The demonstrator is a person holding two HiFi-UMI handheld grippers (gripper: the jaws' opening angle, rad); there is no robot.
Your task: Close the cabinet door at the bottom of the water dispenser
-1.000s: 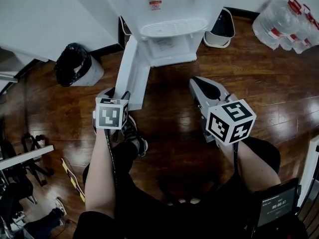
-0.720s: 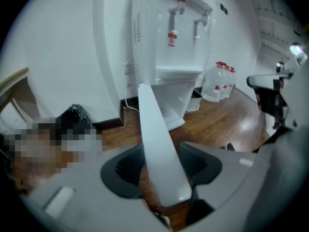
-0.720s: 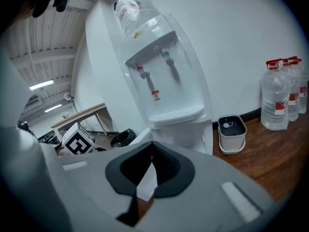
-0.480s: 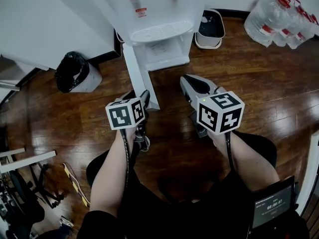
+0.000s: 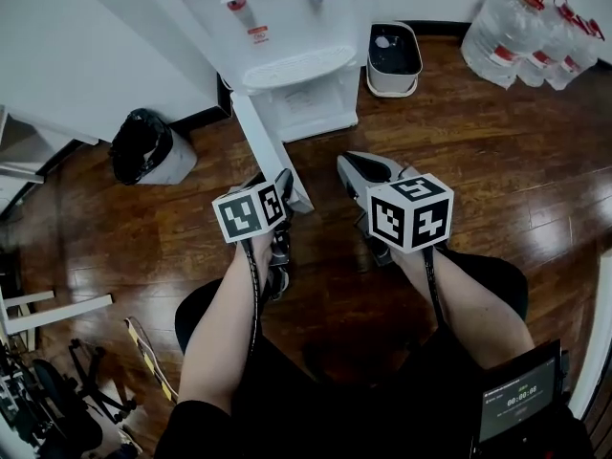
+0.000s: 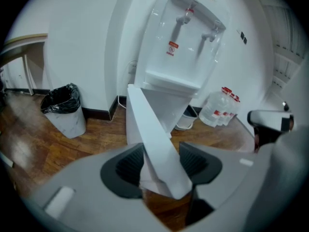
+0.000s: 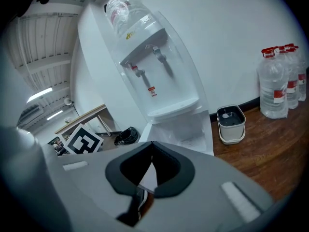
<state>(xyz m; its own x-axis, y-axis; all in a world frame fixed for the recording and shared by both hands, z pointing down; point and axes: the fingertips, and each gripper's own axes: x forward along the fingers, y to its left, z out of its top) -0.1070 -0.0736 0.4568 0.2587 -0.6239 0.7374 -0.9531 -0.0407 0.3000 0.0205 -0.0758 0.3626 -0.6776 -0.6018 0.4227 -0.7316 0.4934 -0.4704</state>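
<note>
My left claw [image 6: 161, 164] is opening, cabinet door [image 6: 150, 129] edge between its jaws (right claw [image 7: 152, 167] closed, empty). The door runs straight ahead to its hinge.

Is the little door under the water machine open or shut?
Open. The cabinet door sticks far out from the water dispenser over the floor.

The cabinet door [image 5: 260, 137] stands open from the water dispenser [image 5: 287, 46]; the left claw's [image 5: 277, 187] jaws, opening, straddle its outer edge.

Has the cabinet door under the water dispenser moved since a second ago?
Yes. In the head view the cabinet door has swung right, toward the open front of the water dispenser, but it is not shut yet.
</note>
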